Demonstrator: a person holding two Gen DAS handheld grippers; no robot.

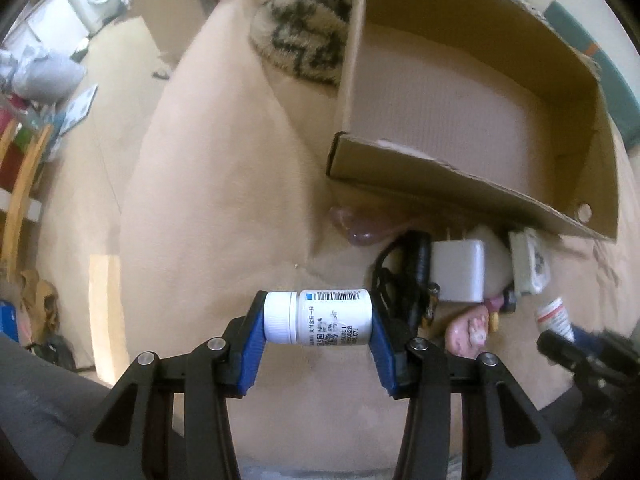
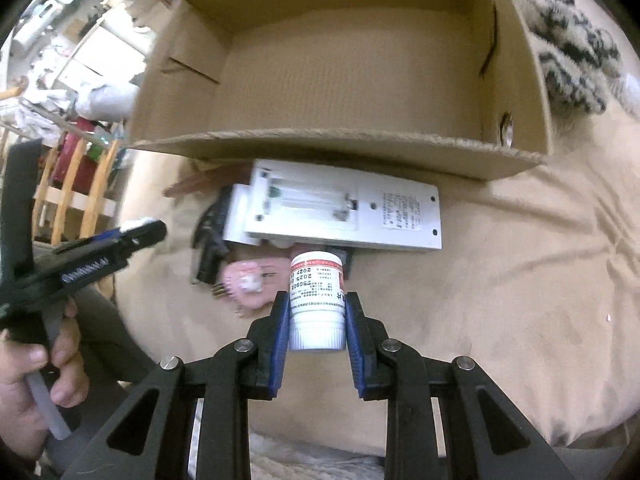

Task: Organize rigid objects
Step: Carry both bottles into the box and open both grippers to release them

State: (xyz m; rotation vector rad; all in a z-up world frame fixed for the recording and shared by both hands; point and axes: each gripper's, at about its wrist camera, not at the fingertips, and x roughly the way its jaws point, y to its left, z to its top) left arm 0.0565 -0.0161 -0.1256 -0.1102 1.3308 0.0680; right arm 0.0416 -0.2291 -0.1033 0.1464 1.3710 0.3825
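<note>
Two bottles are gripped: the left gripper (image 1: 318,318) clamps a white pill bottle (image 1: 318,317) end to end, lying sideways, and the right gripper (image 2: 317,320) pinches a red-labelled bottle (image 2: 317,300) near its cap. Both hang above the beige cushion (image 1: 224,184), just short of the cardboard box (image 2: 340,80). Best to lift each clear of the near wall before releasing, one at a time.

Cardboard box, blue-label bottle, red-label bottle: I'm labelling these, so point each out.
Cardboard box (image 2: 320,142): right wrist view, near rim.
Blue-label bottle (image 1: 334,318): left wrist view, label.
Red-label bottle (image 2: 317,288): right wrist view, label.
</note>
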